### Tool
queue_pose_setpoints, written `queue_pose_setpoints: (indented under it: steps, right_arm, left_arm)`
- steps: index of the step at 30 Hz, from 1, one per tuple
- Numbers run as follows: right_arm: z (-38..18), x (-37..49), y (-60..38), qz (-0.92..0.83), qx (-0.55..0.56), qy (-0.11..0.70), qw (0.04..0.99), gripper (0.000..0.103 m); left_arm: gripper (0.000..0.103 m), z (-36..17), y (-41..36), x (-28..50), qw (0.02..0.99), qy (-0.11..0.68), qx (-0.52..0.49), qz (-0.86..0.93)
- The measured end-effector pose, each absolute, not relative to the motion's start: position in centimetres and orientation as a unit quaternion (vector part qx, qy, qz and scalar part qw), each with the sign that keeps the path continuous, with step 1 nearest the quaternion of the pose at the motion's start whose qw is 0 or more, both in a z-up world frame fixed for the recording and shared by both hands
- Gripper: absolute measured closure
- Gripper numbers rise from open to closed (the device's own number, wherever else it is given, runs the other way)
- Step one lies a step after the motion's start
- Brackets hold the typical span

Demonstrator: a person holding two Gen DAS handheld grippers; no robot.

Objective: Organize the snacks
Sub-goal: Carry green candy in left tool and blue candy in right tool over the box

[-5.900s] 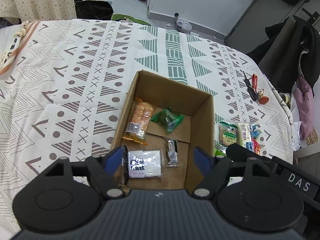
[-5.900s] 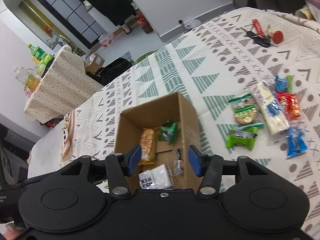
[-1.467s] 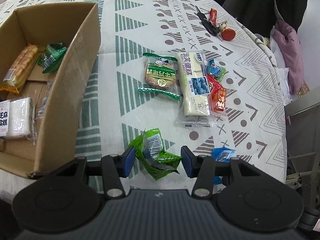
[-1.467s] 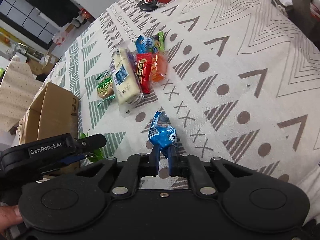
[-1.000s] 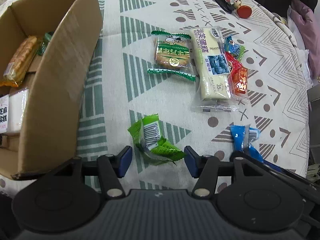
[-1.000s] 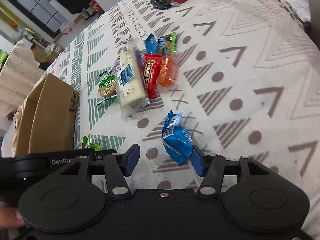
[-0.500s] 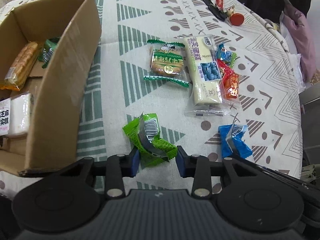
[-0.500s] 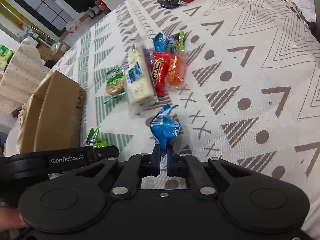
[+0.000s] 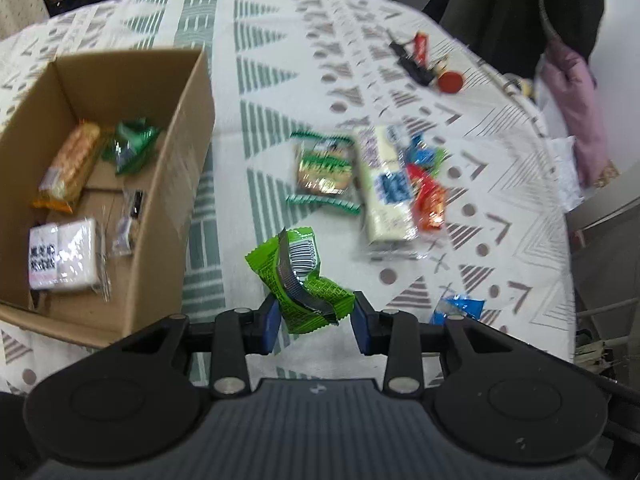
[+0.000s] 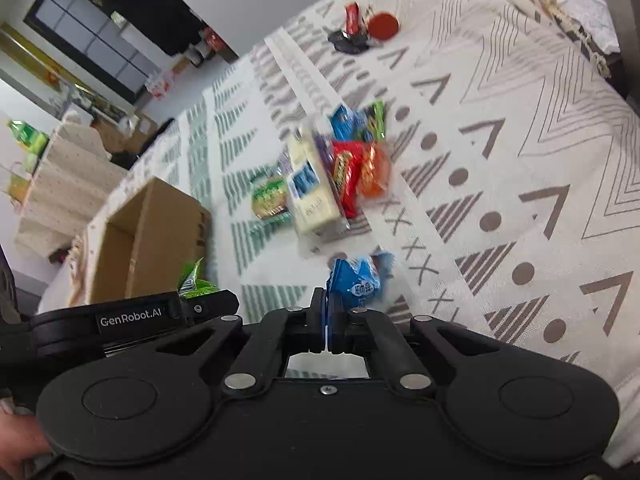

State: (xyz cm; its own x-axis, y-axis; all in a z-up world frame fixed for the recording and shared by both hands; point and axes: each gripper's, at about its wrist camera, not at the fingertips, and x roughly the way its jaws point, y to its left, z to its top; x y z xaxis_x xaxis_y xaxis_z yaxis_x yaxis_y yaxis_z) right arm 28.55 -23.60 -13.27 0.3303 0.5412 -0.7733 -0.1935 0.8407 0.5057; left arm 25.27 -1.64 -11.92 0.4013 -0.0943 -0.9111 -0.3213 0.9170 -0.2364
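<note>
Both tongs loaded; the carry to the cardboard box [image 9: 176,168] looks like the step in hand.

Left tongs [image 9: 314,322]: pads closed in against the crumpled green snack packet [image 9: 298,276], pinching its lower end. Most of the packet sticks up and forward, barcode side showing. The picture is smeared, so I cannot say how firm the bite is.

Right tongs [image 10: 328,320]: pads nearly together, nipping the edge of the blue snack packet [image 10: 356,280]. Thin hold, on the wrapper's seam only.

Box sits at about 10 o'clock from the left tongs. It is open-topped, with an orange biscuit pack [image 9: 70,166], a green packet and a white wrapped cake [image 9: 62,254] already inside.

To do it well, I judge:
- lift each packet clear of the box's near wall before crossing it;
- take the left one in first, as the left tongs lie between the right tongs and the box;
- keep the right squeeze steady, since a seam grip could slip;
- drop into the bare floor of the box, not onto the cake.

Pose: both tools held low over the patterned tabletop [image 10: 520,160], side by side, left one just beside the right at its 9 o'clock. A hand [image 10: 20,452] grips at the lower left edge.

Other snacks lie in a cluster [image 9: 380,184] at 12 to 1 o'clock, with keys [image 9: 416,60] beyond.
</note>
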Motion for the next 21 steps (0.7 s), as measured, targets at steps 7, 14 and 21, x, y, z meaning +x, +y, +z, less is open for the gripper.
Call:
queue_pose_setpoints:
  steps: [7,14,21]
  right_arm:
    - [-12.0,28.6,-23.4,0.236,0.175,0.517,0.804,0.103]
    - [-10.7,28.6,-22.3,0.248,0.176,0.505,0.807,0.103]
    - [-7.9,29.3,-19.3,0.278,0.177,0.483,0.811,0.103]
  left_arm:
    - [0.067,-10.8,-1.1,25.0,0.82,0.532,-0.201,0.066]
    - [0.067,-8.4,0.4,24.7,0.831,0.51,-0.21,0.068]
    - [0.067,-5.1,2.9,24.6,0.846,0.483,-0.215,0.076]
